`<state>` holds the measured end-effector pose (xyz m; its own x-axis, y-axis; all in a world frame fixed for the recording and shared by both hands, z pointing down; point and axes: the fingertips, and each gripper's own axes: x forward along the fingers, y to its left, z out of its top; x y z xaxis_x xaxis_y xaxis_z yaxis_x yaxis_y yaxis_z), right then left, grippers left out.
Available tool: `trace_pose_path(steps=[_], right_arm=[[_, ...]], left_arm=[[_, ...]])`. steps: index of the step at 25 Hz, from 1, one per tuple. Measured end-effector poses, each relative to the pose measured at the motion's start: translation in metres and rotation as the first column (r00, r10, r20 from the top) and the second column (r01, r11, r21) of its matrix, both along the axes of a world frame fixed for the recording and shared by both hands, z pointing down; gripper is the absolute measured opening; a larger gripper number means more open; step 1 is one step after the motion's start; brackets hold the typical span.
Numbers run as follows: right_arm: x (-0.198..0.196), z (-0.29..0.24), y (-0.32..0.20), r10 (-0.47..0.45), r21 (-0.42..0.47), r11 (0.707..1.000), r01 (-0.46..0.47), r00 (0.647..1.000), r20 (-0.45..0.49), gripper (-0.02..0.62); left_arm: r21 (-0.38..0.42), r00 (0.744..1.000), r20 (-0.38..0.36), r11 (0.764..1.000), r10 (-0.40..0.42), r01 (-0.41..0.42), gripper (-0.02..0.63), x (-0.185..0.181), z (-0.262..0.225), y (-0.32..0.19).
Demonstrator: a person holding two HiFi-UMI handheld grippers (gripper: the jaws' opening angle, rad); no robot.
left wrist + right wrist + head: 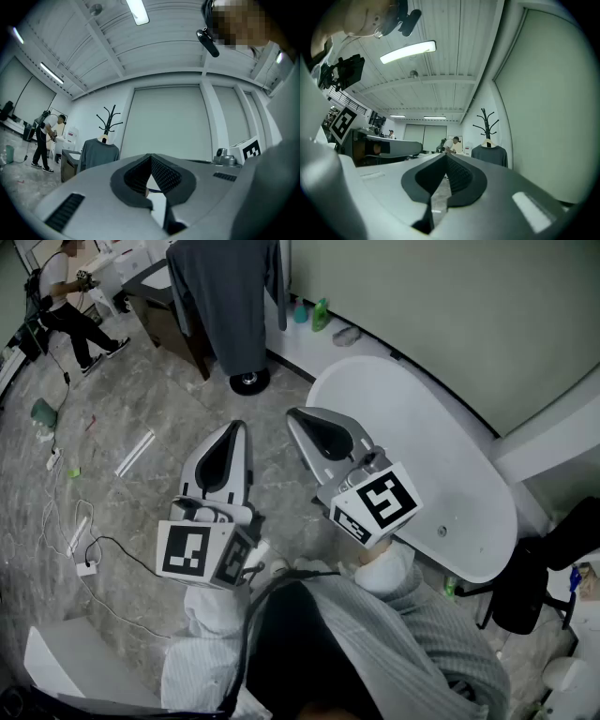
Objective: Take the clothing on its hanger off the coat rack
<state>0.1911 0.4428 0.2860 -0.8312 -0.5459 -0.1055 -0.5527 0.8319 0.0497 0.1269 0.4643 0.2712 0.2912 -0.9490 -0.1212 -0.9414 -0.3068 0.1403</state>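
A dark grey top (225,296) hangs on a hanger from the black coat rack (249,381) at the far end of the room. Both grippers are held low in front of me, well short of the rack, pointing toward it. My left gripper (236,426) is shut with nothing in it. My right gripper (292,412) is also shut and empty. In the left gripper view the top (98,154) hangs under the rack's branches (108,119), left of the shut jaws (151,157). In the right gripper view the top (490,154) is to the right of the shut jaws (445,155).
A white bathtub (422,456) stands to the right along the wall. A brown cabinet (169,320) sits just left of the rack. A person (66,296) works at the far left. Cables (84,549) lie on the marble floor. Bottles (319,313) stand by the wall.
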Motion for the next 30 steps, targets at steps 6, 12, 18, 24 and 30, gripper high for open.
trace_pose_path(steps=[6, 12, 18, 24, 30], right_arm=[[0.006, 0.001, -0.007, -0.010, -0.005, 1.000, 0.010, 1.000, -0.001, 0.002], [0.011, 0.004, -0.016, -0.017, -0.015, 1.000, 0.017, 1.000, 0.012, 0.002], [0.024, 0.014, -0.032, -0.013, -0.030, 0.999, 0.014, 1.000, 0.027, 0.002], [0.000, 0.021, -0.067, -0.025, -0.036, 0.999, 0.026, 1.000, 0.013, 0.002], [-0.057, 0.027, -0.136, -0.023, -0.028, 0.999, 0.023, 1.000, 0.018, 0.002]], left_arm=[[-0.007, 1.000, 0.006, 1.000, 0.007, -0.007, 0.005, 0.009, 0.002, -0.010], [-0.016, 0.999, 0.034, 1.000, -0.007, 0.008, 0.005, 0.011, 0.011, -0.019], [-0.018, 0.999, 0.007, 0.999, -0.040, 0.040, 0.005, 0.009, 0.020, -0.030], [-0.026, 0.995, -0.008, 0.995, -0.098, 0.098, 0.005, -0.025, 0.022, -0.063], [-0.033, 0.996, 0.000, 0.995, -0.093, 0.093, 0.005, -0.083, 0.036, -0.132]])
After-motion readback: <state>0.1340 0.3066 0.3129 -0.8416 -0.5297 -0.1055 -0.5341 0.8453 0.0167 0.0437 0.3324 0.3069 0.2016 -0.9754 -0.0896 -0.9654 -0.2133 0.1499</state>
